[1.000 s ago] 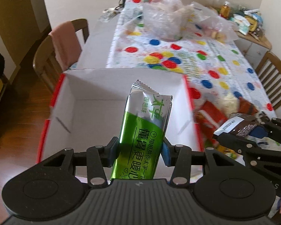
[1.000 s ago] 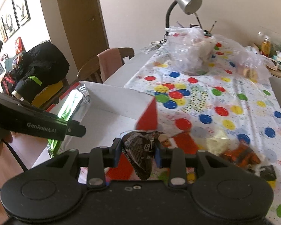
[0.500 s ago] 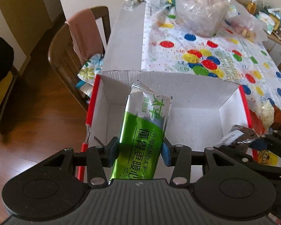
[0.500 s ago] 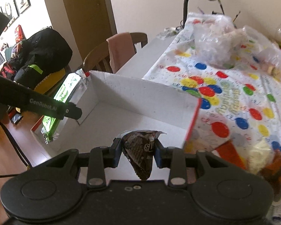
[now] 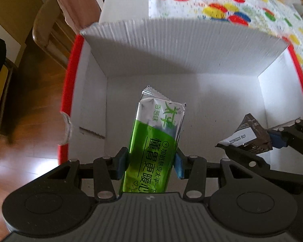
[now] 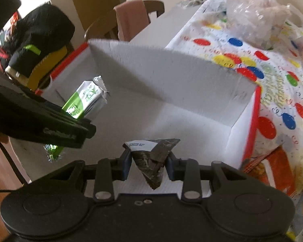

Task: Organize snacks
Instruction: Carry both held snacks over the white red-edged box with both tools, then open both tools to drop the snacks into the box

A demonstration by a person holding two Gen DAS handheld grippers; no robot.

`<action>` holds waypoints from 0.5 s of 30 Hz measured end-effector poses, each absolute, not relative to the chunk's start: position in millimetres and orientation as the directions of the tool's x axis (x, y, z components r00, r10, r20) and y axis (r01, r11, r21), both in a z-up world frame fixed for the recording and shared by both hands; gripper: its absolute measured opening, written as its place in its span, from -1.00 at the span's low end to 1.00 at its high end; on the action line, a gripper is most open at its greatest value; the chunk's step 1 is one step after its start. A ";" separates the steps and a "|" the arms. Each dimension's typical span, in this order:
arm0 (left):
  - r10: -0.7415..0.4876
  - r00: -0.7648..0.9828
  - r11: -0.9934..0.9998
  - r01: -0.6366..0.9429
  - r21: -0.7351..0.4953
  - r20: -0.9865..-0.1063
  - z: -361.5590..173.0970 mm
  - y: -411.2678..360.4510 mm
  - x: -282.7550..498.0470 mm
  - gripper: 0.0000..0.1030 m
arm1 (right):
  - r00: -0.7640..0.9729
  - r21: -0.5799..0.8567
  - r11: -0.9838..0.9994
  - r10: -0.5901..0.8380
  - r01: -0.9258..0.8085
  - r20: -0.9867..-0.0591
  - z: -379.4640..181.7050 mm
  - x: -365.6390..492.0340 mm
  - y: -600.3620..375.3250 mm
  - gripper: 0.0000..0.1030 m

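Note:
My left gripper (image 5: 150, 162) is shut on a green and silver snack packet (image 5: 157, 139), pointing steeply down over the inside of a white cardboard box (image 5: 181, 50) with red rims. The same green packet (image 6: 86, 98) shows at the left in the right wrist view, above the box (image 6: 171, 74). My right gripper (image 6: 148, 164) is shut on a small dark brown snack wrapper (image 6: 153, 161) with a white label, also over the box's floor. That dark wrapper (image 5: 250, 135) appears at the right of the left wrist view. I see nothing lying on the box floor.
The box stands at the edge of a table with a polka-dot cloth (image 6: 272, 64). Orange and pale snack packets (image 6: 276, 167) lie right of the box. Clear plastic bags (image 6: 252, 14) sit further back. A wooden chair with a pink cloth (image 5: 74, 6) stands left.
Both grippers have moved forward and down with their packets, from in front of the box to over its inside. The view now looks steeply into the box.

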State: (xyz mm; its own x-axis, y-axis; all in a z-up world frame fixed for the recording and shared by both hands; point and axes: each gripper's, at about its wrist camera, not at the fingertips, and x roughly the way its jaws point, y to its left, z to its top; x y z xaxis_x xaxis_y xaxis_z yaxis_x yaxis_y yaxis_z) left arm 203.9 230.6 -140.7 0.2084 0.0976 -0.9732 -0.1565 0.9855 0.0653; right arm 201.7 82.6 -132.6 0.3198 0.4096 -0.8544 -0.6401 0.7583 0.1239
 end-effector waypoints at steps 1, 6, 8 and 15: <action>0.095 0.199 0.986 -0.152 0.066 -0.975 -144.1 229.9 203.9 -0.11 | 0.315 0.117 0.758 0.399 -0.641 -0.861 -135.5 201.0 83.8 -0.35; 0.100 0.157 0.988 -0.130 0.080 -0.983 -157.2 224.9 203.7 -0.10 | 0.284 0.111 0.749 0.378 -0.653 -0.881 -142.4 199.5 88.3 -0.34; 0.097 0.149 0.989 -0.126 0.079 -0.984 -159.8 224.2 202.6 -0.10 | 0.275 0.096 0.742 0.361 -0.663 -0.891 -145.0 198.5 90.9 -0.34; 0.092 0.174 0.989 -0.126 0.070 -0.980 -155.5 224.2 198.7 -0.07 | 0.260 0.096 0.743 0.349 -0.663 -0.900 -148.4 196.2 91.2 -0.31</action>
